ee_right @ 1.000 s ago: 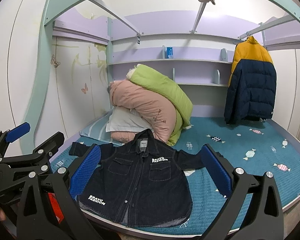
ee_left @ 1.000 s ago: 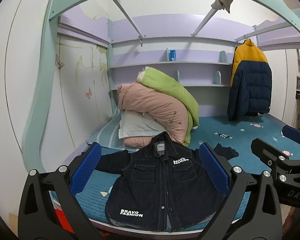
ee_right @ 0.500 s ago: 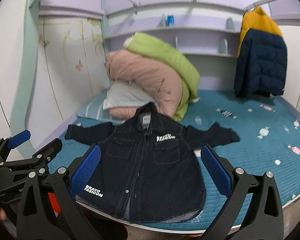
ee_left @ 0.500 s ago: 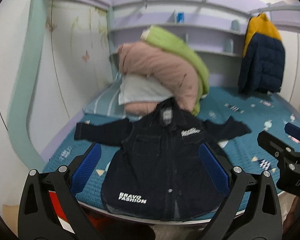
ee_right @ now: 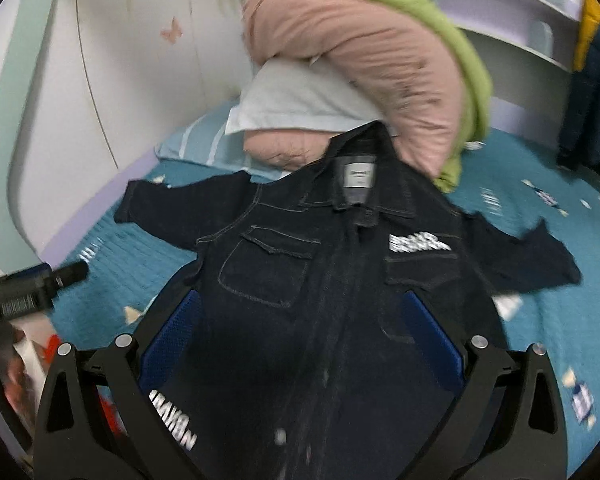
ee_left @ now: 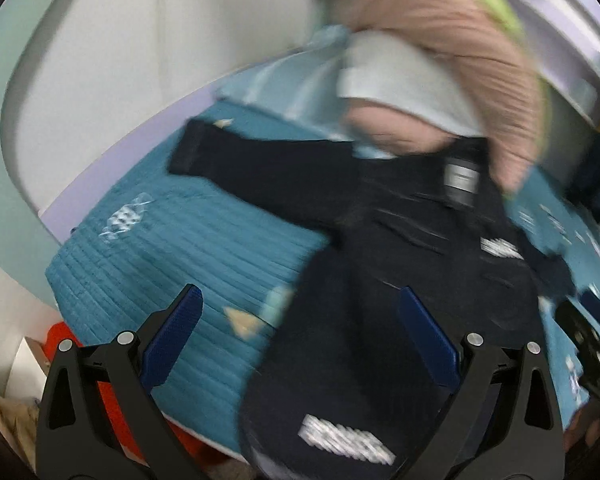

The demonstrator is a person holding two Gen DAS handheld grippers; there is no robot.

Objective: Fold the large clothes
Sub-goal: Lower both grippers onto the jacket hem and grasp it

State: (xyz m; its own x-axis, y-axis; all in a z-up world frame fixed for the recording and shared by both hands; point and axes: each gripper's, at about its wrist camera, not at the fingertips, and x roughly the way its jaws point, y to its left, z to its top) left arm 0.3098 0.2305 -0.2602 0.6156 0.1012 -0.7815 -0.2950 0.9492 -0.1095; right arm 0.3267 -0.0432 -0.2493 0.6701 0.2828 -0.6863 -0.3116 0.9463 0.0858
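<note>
A dark denim jacket (ee_right: 332,280) with white lettering lies flat, front up, on the teal bed cover (ee_right: 540,320), sleeves spread to both sides. It also shows in the blurred left wrist view (ee_left: 380,280). My left gripper (ee_left: 300,332) is open and empty above the jacket's left side and lower hem. My right gripper (ee_right: 300,332) is open and empty above the jacket's lower front. The left gripper's tip shows in the right wrist view (ee_right: 40,284), apart from the left sleeve.
A pile of pink and green duvets (ee_right: 360,52) and a pale pillow (ee_right: 300,100) sits just behind the jacket's collar. A white wall (ee_right: 100,80) borders the bed on the left. A yellow and navy coat (ee_right: 596,80) hangs at the right.
Both grippers have moved forward and down toward the jacket, which now fills much more of each view. The left wrist view has swung left and is blurred by motion. Both stay open.
</note>
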